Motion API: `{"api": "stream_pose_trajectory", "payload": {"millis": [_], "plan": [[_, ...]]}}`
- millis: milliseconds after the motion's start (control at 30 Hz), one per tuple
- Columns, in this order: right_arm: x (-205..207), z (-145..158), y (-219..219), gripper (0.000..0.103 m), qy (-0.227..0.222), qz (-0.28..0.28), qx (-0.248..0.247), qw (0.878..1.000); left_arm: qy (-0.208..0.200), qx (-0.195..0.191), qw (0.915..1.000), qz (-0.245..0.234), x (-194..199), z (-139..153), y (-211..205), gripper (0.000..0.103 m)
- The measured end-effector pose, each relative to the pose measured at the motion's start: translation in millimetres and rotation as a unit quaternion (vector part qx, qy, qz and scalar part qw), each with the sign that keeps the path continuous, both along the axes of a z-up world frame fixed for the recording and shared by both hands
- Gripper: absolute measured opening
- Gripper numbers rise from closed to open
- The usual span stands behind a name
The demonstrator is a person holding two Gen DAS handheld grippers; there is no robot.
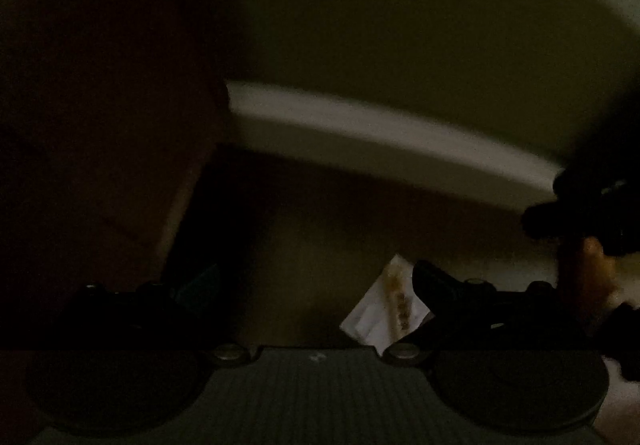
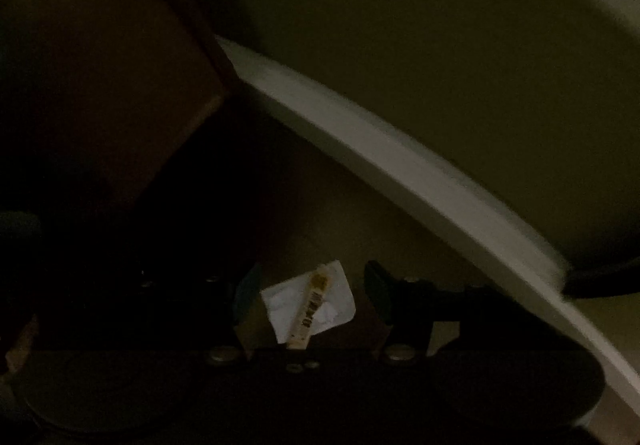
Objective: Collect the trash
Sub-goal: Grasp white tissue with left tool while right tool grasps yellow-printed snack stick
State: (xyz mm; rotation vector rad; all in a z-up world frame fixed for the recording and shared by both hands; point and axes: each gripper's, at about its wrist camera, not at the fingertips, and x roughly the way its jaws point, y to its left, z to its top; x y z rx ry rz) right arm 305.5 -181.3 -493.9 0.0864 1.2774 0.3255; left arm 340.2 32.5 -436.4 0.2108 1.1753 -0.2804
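The scene is very dark. A white scrap of paper with a yellow-and-black printed strip (image 2: 310,305) lies on the floor between my right gripper's fingers (image 2: 310,293), whose jaws stand apart on either side of it. The same white scrap (image 1: 390,305) shows in the left wrist view, just left of my left gripper's right finger (image 1: 432,285). My left gripper (image 1: 312,281) stands wide open, with its left finger barely visible in the dark. A person's hand (image 1: 588,269) shows at the right edge of that view.
A white baseboard (image 2: 400,165) runs along the foot of a dull yellowish wall (image 2: 400,25). A brown box or piece of furniture (image 2: 100,85) stands at the left, against the wall. A dark cable (image 2: 600,277) lies at the right.
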Motion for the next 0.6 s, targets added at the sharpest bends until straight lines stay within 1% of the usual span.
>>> {"api": "stream_pose_trajectory", "payload": {"millis": [100,200,267,333,400,500,600], "plan": [[10.4,-41.9,5.5,0.057,0.032,-0.009,-0.001,0.999,0.018,0.026,0.9992,-0.026,7.9,-44.7,-4.9,0.103],[16.9,-82.8,13.0,0.056,0.066,-0.010,-0.003,0.998,0.043,0.032,0.9981,-0.032,18.4,-80.9,-8.7,0.103],[22.6,-110.4,15.1,0.056,0.088,-0.012,-0.001,0.996,0.059,0.028,0.9973,-0.034,22.1,-105.2,-7.7,0.103],[25.2,-128.1,21.1,0.056,0.110,-0.020,0.000,0.994,0.076,0.028,0.9959,-0.041,22.6,-127.9,-11.2,0.103],[26.8,-146.4,21.3,0.056,0.128,-0.029,0.002,0.991,0.085,0.033,0.9943,-0.055,17.4,-146.6,-15.0,0.103],[29.5,-170.9,27.9,0.055,0.148,-0.033,0.002,0.988,0.086,0.046,0.9917,-0.083,11.2,-166.1,-26.7,0.103],[33.7,-189.1,32.8,0.055,0.162,-0.038,-0.001,0.986,0.087,0.045,0.9893,-0.108,0.6,-175.8,-38.6,0.102]]}}
